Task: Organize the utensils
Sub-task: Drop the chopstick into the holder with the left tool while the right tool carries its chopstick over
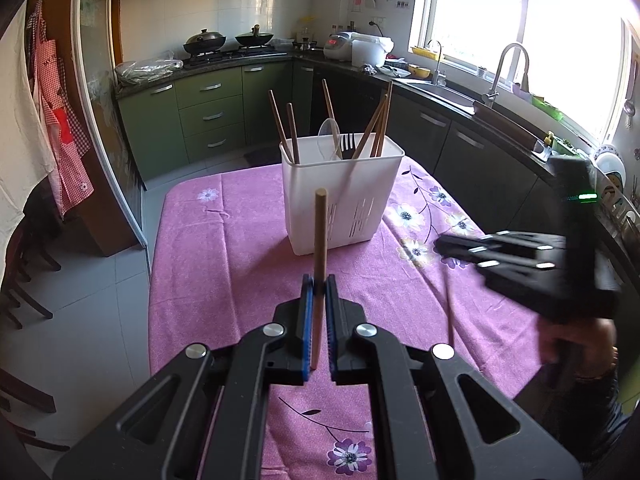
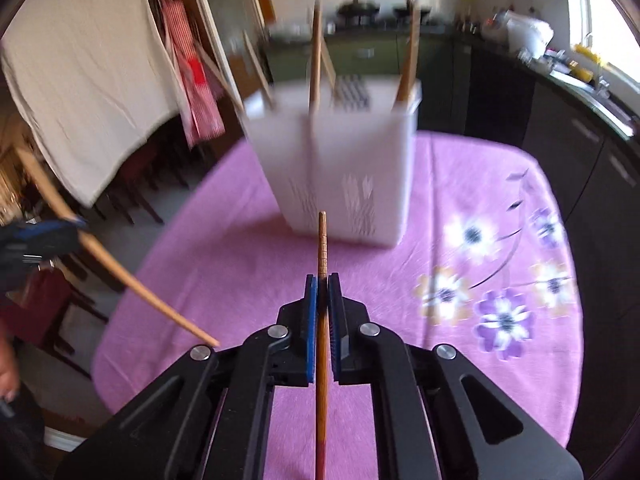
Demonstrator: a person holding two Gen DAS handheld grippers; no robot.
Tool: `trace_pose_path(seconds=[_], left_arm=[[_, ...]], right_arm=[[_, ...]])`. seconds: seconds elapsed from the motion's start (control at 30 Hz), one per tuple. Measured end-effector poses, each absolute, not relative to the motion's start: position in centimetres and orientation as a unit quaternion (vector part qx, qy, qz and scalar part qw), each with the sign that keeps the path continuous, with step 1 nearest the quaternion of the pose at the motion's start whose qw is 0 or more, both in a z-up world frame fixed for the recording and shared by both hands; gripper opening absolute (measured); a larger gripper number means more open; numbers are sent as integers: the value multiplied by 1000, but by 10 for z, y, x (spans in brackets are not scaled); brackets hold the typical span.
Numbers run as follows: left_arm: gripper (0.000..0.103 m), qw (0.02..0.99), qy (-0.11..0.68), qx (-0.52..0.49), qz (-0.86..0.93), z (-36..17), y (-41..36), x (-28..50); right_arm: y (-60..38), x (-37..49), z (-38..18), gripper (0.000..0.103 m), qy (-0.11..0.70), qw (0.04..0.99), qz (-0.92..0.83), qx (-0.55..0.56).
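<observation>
A white slotted utensil holder (image 1: 340, 196) stands on the pink flowered tablecloth (image 1: 224, 248). It holds several wooden chopsticks, a black fork (image 1: 347, 145) and a clear spoon (image 1: 330, 136). My left gripper (image 1: 319, 292) is shut on a light wooden chopstick (image 1: 320, 240), held upright short of the holder. My right gripper (image 2: 323, 290) is shut on a darker ridged chopstick (image 2: 322, 248), pointing at the holder (image 2: 336, 168), which is blurred. The right gripper also shows in the left wrist view (image 1: 520, 260), at the right. The left one with its chopstick (image 2: 120, 268) shows at the left of the right wrist view.
Green and dark kitchen cabinets (image 1: 208, 116) run around the room. A sink with a tap (image 1: 504, 76) is under the window. Woks (image 1: 204, 42) sit on the stove. Dark chairs (image 1: 24, 280) and hanging cloths (image 2: 88, 80) are left of the table.
</observation>
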State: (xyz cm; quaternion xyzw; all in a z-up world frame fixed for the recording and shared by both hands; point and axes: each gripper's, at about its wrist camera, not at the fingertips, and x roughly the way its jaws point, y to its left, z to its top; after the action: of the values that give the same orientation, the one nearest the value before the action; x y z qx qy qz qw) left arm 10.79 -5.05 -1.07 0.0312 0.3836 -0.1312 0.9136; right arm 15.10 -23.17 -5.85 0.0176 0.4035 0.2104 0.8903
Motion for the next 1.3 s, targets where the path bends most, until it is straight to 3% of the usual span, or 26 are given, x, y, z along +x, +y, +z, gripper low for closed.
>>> trace_pose_path(seconds=[0.4, 0.87, 1.3], left_arm=[[6, 914, 382, 36, -130, -10, -54, 106], [6, 918, 373, 36, -132, 4, -58, 108], [6, 943, 297, 29, -146, 101, -80, 146]], right_arm=[[-283, 66, -20, 6, 320, 923, 210, 43], [-293, 55, -27, 6, 318, 922, 213, 61], [-300, 61, -33, 6, 319, 919, 218, 75]])
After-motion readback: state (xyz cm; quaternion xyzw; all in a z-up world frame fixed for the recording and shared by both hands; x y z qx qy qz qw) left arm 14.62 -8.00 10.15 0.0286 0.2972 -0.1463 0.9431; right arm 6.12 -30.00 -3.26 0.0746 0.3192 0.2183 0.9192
